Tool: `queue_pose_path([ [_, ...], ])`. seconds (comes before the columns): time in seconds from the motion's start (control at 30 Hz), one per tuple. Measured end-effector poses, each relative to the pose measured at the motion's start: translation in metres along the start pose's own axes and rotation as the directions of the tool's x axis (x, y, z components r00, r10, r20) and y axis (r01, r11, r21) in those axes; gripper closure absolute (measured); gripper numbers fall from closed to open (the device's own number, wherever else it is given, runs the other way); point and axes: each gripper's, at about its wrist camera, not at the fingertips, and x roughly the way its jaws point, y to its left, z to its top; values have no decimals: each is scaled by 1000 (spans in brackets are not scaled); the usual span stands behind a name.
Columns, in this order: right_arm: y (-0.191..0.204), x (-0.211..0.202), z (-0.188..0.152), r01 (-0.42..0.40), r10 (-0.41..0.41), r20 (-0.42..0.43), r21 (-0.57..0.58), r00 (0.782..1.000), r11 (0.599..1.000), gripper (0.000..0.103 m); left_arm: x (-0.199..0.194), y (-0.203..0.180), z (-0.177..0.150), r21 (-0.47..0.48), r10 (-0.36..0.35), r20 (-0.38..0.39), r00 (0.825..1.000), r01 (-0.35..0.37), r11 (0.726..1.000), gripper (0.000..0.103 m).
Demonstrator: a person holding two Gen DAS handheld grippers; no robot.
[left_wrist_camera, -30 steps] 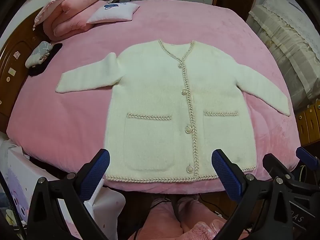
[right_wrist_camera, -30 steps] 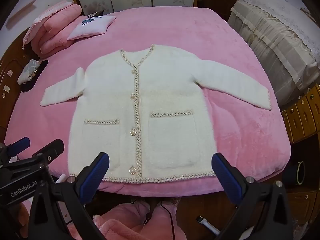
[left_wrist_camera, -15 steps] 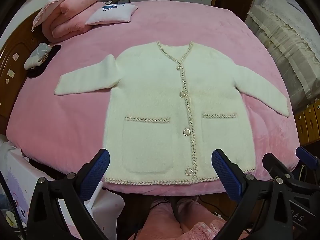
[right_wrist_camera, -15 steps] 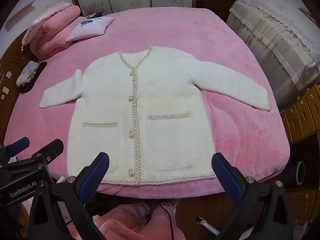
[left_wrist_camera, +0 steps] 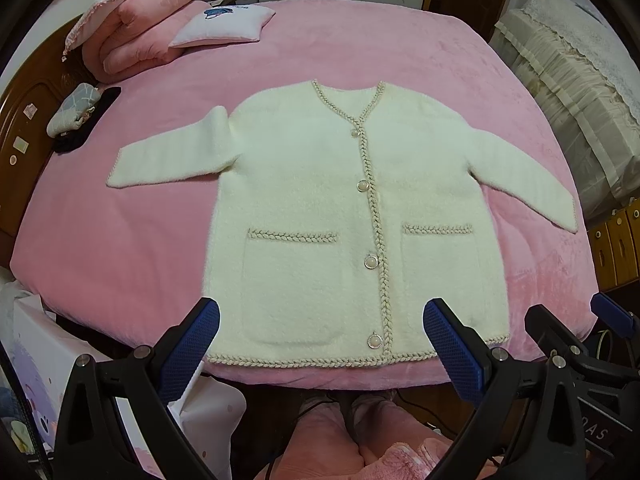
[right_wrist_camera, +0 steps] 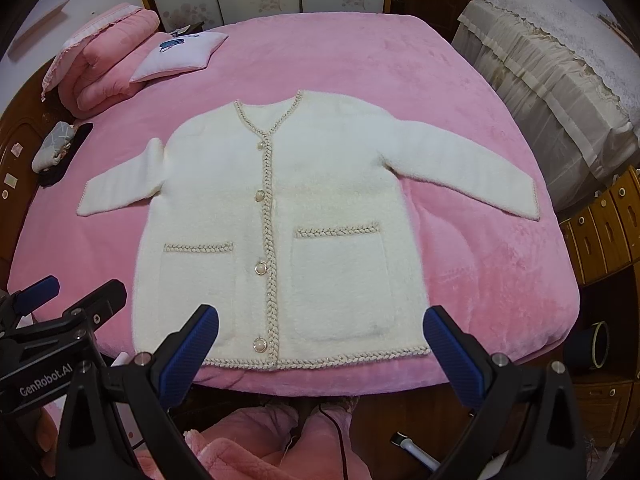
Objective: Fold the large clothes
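while the cardigan point(left_wrist_camera: 344, 216) is lying flat and buttoned on the pink bed point(left_wrist_camera: 120, 240), hem at the near edge, both the left gripper point(left_wrist_camera: 320, 344) and right gripper point(right_wrist_camera: 320, 344) are hanging wide apart, empty; a shallow pinch risks dragging the fluffy knit off the edge.

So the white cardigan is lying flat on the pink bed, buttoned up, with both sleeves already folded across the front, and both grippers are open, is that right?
Not quite. The cardigan does lie flat and buttoned on the pink bed, but neither sleeve is folded: the left wrist view shows both spread outward onto the bedspread. The left gripper and right gripper are open, short of the hem.
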Motion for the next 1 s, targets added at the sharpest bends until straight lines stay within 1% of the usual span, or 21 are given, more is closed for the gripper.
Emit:
queue_pose_path([
  [0.67, -3, 2, 2, -6, 6, 8, -22, 1000, 1000, 1, -5, -7, -5, -14, 16, 5, 1000, -16, 1000, 2],
  [0.9, -9, 1, 7, -17, 18, 15, -47, 1000, 999, 1, -7, -10, -5, -38, 23, 7, 1000, -23, 999, 2],
  [1.0, -11, 1, 6, -28, 29, 14, -71, 999, 997, 1, -5, -12, -7, -61, 26, -6, 1000, -27, 998, 2],
])
